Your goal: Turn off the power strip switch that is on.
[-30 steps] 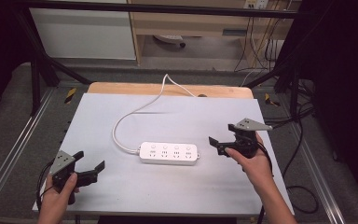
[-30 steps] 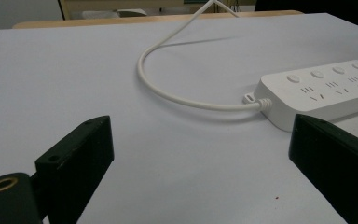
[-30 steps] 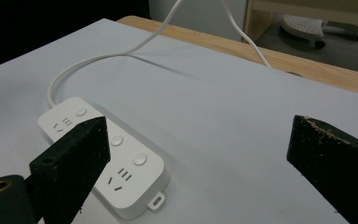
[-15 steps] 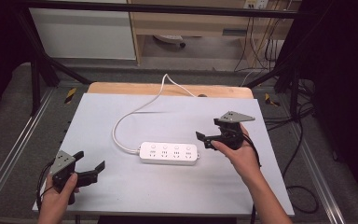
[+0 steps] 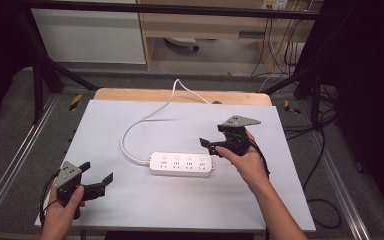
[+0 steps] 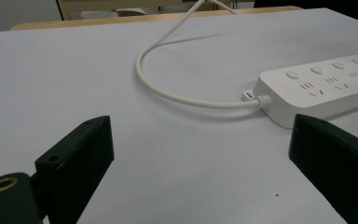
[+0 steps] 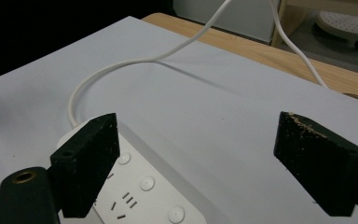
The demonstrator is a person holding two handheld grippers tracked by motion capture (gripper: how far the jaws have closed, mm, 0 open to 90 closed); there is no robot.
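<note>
Just below right claw (image 5: pixel 211 146), open w/ jaws closing, lies power strip (image 5: pixel 181 164); nothing gripped.

The power strip (image 7: pixel 140 186) runs off the right gripper view's bottom edge.

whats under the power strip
The power strip lies flat on the grey tabletop; nothing else shows beneath it. Its underside and the patch of tabletop it covers are hidden.

The right gripper (image 5: pixel 211 145) moved left to the power strip (image 5: pixel 181 164), jaws closing slightly.
</note>
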